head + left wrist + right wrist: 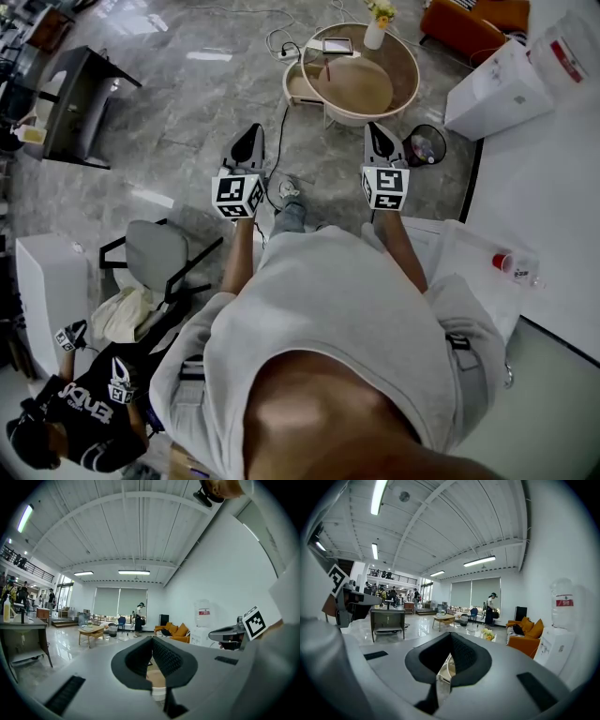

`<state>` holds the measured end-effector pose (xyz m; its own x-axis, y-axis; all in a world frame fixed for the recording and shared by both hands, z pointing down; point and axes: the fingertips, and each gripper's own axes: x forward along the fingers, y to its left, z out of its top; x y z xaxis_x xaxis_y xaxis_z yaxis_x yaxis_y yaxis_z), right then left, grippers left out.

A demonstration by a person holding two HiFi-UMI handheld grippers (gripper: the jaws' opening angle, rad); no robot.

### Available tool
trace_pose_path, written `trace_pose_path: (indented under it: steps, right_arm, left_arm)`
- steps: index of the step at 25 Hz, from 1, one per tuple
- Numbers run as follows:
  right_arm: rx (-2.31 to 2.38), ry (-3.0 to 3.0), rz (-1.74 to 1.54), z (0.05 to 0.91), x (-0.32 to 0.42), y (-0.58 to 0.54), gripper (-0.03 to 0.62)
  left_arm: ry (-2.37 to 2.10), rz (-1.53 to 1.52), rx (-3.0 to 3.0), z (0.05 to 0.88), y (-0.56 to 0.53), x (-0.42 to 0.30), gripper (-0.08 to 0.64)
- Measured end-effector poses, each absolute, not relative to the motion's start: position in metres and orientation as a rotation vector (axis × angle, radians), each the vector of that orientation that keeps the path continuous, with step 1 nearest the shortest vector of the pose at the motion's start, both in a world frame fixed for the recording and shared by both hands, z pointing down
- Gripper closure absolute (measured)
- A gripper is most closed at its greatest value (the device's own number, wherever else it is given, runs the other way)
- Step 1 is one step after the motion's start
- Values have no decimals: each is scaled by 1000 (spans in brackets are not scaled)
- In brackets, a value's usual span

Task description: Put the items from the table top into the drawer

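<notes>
Both grippers are held out in front of the person's chest, above the floor and away from the table. My left gripper [249,142] [151,640] is shut with nothing between its jaws. My right gripper [378,137] [450,637] is also shut and empty. Each gripper view looks out across a large hall. The white table [562,197] runs along the right edge of the head view. On it near the person's right elbow lies a small clear item with a red cap [513,265]. No drawer shows in any view.
A white box [495,90] and a plastic-wrapped package [566,49] sit at the table's far end. On the floor ahead stand a round wooden coffee table [361,80] and a black bin [427,145]. At the left are a grey chair [155,253], a white cabinet [47,281] and another person [80,412].
</notes>
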<state>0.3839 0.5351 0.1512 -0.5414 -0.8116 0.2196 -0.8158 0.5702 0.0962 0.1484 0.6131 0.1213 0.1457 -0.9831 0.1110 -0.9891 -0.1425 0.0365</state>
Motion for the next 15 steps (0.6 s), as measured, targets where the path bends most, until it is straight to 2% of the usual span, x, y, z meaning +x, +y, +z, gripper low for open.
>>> trace_pose_path:
  steps: [15]
  right_arm:
    - [1414,-2489,2,152,290,415,569]
  left_arm:
    - [-1888,47,2354,137,476,55,545]
